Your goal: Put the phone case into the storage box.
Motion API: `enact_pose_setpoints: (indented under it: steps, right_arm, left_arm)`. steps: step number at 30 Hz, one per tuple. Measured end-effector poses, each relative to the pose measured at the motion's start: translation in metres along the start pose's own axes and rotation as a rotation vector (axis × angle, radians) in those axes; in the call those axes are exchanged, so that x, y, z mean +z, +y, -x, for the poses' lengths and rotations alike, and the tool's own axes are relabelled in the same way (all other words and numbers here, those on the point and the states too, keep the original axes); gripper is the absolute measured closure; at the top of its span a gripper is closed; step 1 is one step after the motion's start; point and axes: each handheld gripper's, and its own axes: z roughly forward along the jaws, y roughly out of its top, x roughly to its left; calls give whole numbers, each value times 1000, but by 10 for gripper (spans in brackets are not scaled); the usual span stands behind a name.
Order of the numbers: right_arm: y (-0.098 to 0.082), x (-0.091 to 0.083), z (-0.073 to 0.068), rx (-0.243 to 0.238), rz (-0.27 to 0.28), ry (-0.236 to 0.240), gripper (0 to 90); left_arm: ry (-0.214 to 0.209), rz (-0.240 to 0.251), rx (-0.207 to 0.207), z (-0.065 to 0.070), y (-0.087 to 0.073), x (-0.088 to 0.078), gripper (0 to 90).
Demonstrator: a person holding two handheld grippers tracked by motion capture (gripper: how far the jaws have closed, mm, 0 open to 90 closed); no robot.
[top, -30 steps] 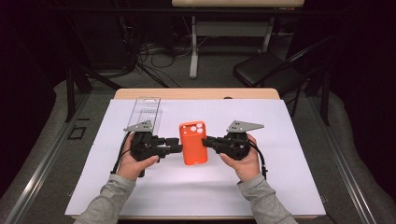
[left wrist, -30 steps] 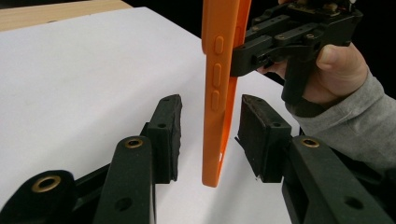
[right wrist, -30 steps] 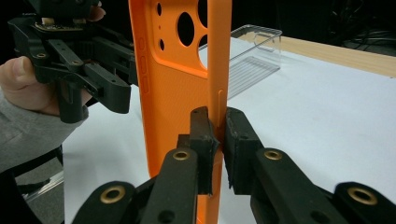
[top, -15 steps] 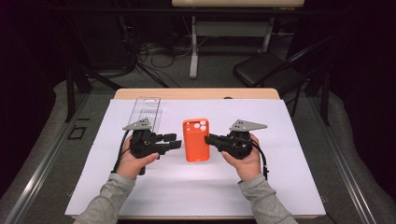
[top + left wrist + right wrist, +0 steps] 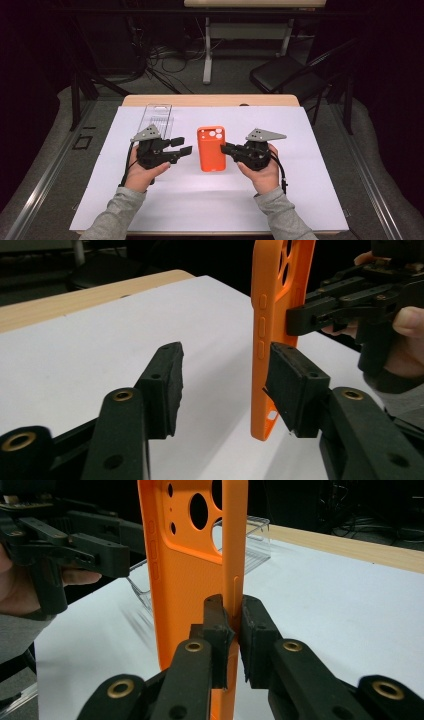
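Orange phone case (image 5: 211,148) lengthwise away from person, right gripper (image 5: 229,148) pinching its edge, left gripper (image 5: 181,146) jaws spread

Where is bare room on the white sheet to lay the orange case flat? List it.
Free: the white sheet right of the right gripper, and the near strip in front of both hands. Crowded: the middle, where the orange case sits between the grippers, and the far left by the clear case.
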Motion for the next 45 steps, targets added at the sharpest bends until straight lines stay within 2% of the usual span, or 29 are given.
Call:
enact_pose_setpoints:
  steps: [3, 5, 11, 14, 17, 22, 37, 45]
  right_arm:
    - [0, 1, -2, -5, -5, -21, 830]
    - [-1, 1, -3, -9, -8, -33, 830]
    - [0, 1, -5, -7, -11, -70, 830]
    - [0, 1, -8, -8, -15, -83, 829]
    - [0, 1, -10, -6, -15, -94, 830]
    - [-1, 3, -13, 8, -25, -110, 829]
    - [-4, 10, -28, 19, -51, -145, 829]
    - [-6, 14, -34, 23, -75, -167, 829]
  left_arm:
    - [52, 13, 38, 0, 1, -1, 432]
    - [81, 11, 47, 0, 1, -2, 416]
    - [142, -8, 76, 3, 4, -4, 415]
    - [158, -19, 86, 6, 6, -5, 415]
    - [163, -33, 81, 7, 8, -5, 368]
    - [180, -29, 78, 7, 8, -6, 306]
    - [219, -28, 101, 13, 11, -8, 294]
    - [222, -27, 114, 15, 12, -7, 295]
